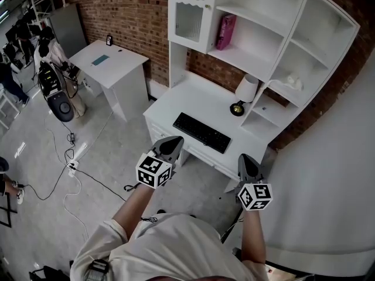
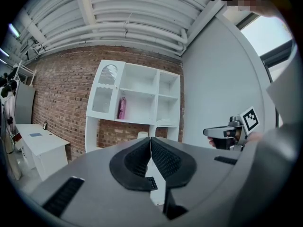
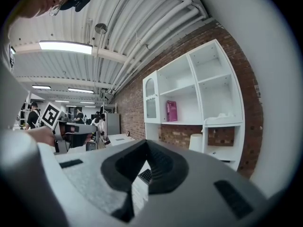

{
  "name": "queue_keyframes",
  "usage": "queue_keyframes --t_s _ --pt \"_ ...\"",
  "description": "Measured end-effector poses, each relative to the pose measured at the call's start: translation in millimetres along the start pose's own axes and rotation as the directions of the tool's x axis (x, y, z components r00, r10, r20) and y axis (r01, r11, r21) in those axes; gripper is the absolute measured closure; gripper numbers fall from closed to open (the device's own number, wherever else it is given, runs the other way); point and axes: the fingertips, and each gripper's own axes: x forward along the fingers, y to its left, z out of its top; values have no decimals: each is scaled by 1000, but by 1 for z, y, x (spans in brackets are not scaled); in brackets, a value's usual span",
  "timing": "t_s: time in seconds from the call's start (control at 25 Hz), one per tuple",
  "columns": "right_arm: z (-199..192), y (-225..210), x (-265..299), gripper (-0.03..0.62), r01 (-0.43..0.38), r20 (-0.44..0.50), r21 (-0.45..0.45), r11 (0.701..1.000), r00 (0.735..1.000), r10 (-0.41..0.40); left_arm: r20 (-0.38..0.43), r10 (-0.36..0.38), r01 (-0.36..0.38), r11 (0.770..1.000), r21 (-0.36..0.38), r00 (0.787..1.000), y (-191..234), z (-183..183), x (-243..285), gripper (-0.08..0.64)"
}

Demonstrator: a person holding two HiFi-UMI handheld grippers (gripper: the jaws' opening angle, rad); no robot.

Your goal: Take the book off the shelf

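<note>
A red brick wall is running behind one white desk, and grey floor is spreading out in front of the desk. One white shelf unit is standing on the back of the desk, rising against the bricks.

One pink book is standing upright in the unit's middle compartment, above the back of the desk, just right of the single glazed cabinet door. One pale crumpled thing is lying in a compartment over the desk's right end.

On the desk top, one black keyboard is lying near the front edge. One small lamp with a white shade is standing toward the back right.

One smaller white table is standing to the left of the desk, against the same wall. Loose cables are trailing over the floor left of the desk.

The person is holding two grippers in front of the desk, side by side and apart. The left gripper is hanging just off the desk's front edge, its jaws pressed together with nothing between them. The right gripper is hovering off the desk's front right corner, its jaws likewise meeting at the tips and gripping nothing. Two marker cubes, one on the left and one on the right, are facing up. Both grippers are well apart from the book.
</note>
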Motion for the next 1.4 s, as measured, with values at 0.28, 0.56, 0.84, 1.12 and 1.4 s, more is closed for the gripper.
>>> queue_keyframes --t_s 0.28,0.56,0.84,1.12,1.4 --pt "-13 -6 -4 589 -33 -35 7 999 999 33 -3 27 -27 1000 -6 1000 -11 -6 6 511" --pt "-19 -18 -7 589 -63 -48 24 998 997 64 -7 62 -62 998 -3 998 -21 -11 11 428" --pt "-23 -31 -4 589 -89 -47 31 996 995 90 -7 98 -98 995 -9 995 -27 -18 16 382" --pt "-26 -40 0 589 -106 -50 -2 994 993 106 -11 129 -129 991 -19 992 -30 -23 24 367" --pt "-32 -46 11 589 -114 -63 9 993 991 114 -26 150 -150 988 -21 988 -23 -26 31 367"
